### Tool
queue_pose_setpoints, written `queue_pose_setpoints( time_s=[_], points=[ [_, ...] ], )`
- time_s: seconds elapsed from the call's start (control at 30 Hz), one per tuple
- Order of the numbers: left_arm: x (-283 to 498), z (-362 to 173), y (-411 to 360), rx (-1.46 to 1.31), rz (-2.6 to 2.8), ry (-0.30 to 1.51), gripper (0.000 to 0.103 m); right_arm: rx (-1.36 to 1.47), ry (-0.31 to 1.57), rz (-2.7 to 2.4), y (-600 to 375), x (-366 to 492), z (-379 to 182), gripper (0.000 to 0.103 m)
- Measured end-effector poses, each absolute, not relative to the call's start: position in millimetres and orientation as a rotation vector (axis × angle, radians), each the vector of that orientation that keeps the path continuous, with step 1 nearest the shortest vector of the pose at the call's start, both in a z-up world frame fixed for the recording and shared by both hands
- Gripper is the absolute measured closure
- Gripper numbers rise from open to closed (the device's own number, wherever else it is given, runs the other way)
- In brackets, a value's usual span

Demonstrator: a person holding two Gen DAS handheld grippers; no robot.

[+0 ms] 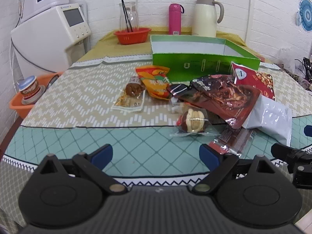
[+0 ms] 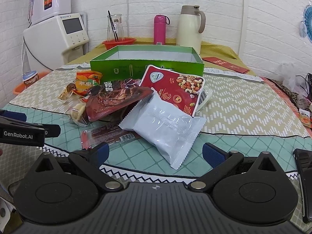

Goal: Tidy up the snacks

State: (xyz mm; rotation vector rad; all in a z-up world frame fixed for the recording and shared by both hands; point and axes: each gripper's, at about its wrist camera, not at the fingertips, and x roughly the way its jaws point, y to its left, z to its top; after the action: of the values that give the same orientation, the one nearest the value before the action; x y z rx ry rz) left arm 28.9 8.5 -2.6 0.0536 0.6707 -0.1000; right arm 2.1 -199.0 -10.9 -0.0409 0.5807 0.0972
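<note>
Both tongs, left (image 1: 156,154) and right (image 2: 155,152), stand wide and hold nothing. Mid-frame, the snack packets lie piled before the green cardboard box (image 2: 146,66).

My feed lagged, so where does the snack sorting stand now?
Nothing looks done: the green box shows no snacks inside. Nothing is in hand: the left gripper and right gripper hover with jaws open, empty. Left: the whole pile, including the white packet and nut bag.

Bright even indoor light, soft shadows, bit of glare on white packet (image 2: 165,131), heavy fisheye bending edges, corners vignetted dark.
</note>
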Motion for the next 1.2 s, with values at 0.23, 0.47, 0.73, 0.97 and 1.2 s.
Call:
queue_pose_setpoints(
  time_s=[0.23,0.47,0.73,0.97,1.2],
  points=[
    [48.8,21.7,27.8,-0.09,-0.3,0.641,0.013,0.008,0.54,0.164,-200.7,24.6,1.1,0.0],
    [91.4,28.1,15.9,-0.067,-0.389,0.646,0.013,-0.031,0.511,0.212,-189.0,50.7,15.2,0.0],
    [142.0,17.9,16.5,-0.139,-0.496,0.723,0.016,0.091,0.578,0.315,-189.9,55.2,5.5,0.0],
    [185.6,16.7,-4.5,-0.071,-0.589,0.778,0.034,0.15,0.587,0.345,-184.0,50.9,6.1,0.005],
    [198.2,8.1,-22.0,0.025,-0.631,0.806,0.03,0.214,0.61,0.314,-181.8,63.0,-4.5,0.024]
  ],
)
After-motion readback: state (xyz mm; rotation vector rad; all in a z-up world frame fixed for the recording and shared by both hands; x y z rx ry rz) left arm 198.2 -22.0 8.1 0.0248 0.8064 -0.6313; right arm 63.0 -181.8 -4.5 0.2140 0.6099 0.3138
